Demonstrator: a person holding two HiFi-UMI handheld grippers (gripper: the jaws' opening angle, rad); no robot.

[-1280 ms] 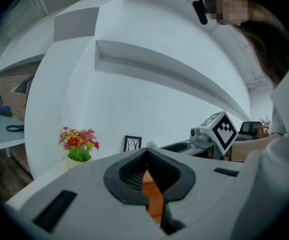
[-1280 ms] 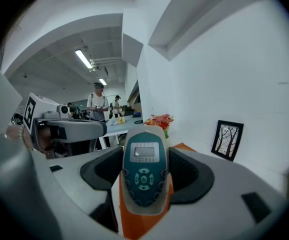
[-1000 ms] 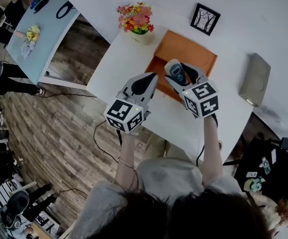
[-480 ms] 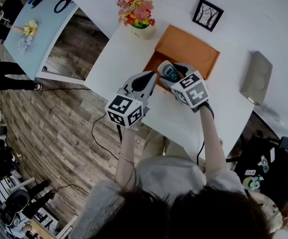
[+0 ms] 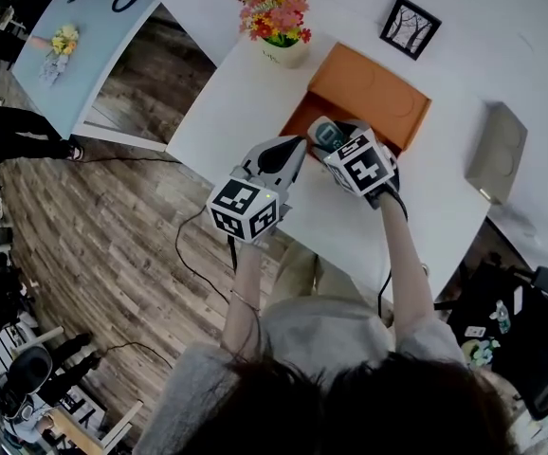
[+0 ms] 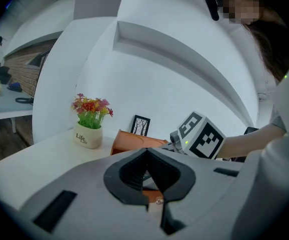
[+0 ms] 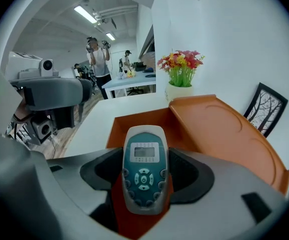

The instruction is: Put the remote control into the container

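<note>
There are two grippers, one remote control, one orange container, one flower pot and one framed picture, all on or over one white surface point(image 5: 236, 102).

The right gripper point(image 5: 336, 136) point(image 7: 145, 174) is gripping the remote control point(image 5: 329, 136) point(image 7: 144, 166), its jaws pressing on the two long sides at the button end. The remote is facing keys-up. In the right gripper view its long axis is running from 6 to 12 o'clock, with the small display end pointing to 12 o'clock, away from the jaws. In the head view that end is pointing to about 11 o'clock.

The remote is hanging over the open box of the container point(image 5: 369, 88) point(image 7: 219, 129) point(image 6: 129, 140), just inside its near rim. Whether it is touching the bottom cannot be told. The container's lid is lying open at 1 o'clock of the box.

The left gripper point(image 5: 283, 154) point(image 6: 147, 176) is hovering at 8 o'clock of the remote, its jaw tips meeting with nothing between them.

The flower pot point(image 5: 283, 53) point(image 6: 87, 134) point(image 7: 179, 89) is standing at 11 o'clock of the container. The framed picture point(image 5: 411, 27) point(image 6: 140, 125) point(image 7: 267, 109) is leaning at 1 o'clock.
</note>
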